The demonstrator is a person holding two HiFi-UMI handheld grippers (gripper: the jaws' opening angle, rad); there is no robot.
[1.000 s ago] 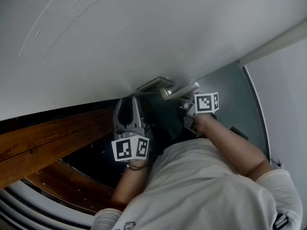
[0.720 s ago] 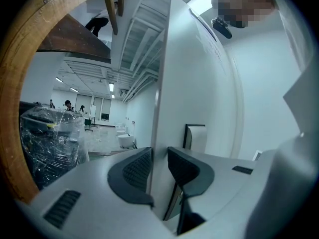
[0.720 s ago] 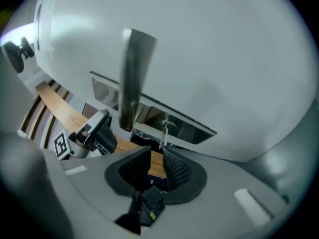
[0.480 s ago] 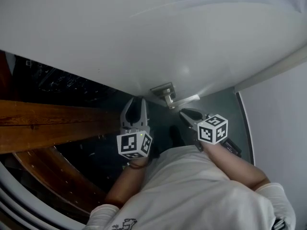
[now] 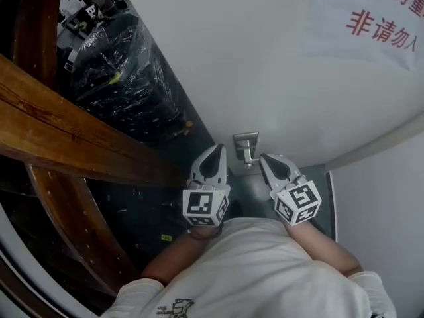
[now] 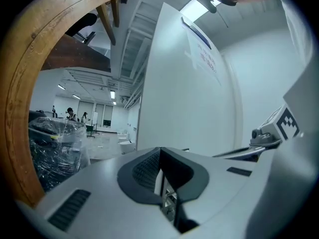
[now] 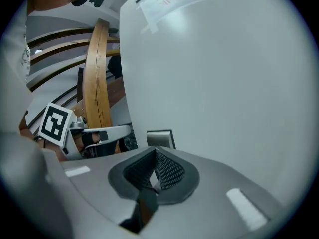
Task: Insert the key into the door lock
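Observation:
A white door (image 5: pixel 278 65) carries a metal lock plate (image 5: pixel 246 140) with a handle (image 5: pixel 250 156) just under it. My left gripper (image 5: pixel 211 159) points up at the door just left of the plate. Its jaws are shut, and a thin metal piece that looks like the key (image 6: pixel 167 195) shows in the slit between the pads. My right gripper (image 5: pixel 269 164) is shut just right of the handle, apart from it. In the right gripper view the lock plate (image 7: pixel 160 138) lies just above the right gripper (image 7: pixel 155 156), with the left gripper (image 7: pixel 102 132) beside it.
A thick wooden beam (image 5: pixel 66 131) and a curved wooden rail (image 5: pixel 73 237) run along the left. A load wrapped in black film (image 5: pixel 126 71) stands beyond the door edge. A sheet with red print (image 5: pixel 384 18) hangs on the door. A grey wall (image 5: pixel 387 224) closes the right.
The head view has swung upward. The right gripper, at the handle a second ago, has drawn back below it. The left gripper has come closer to the lock plate.

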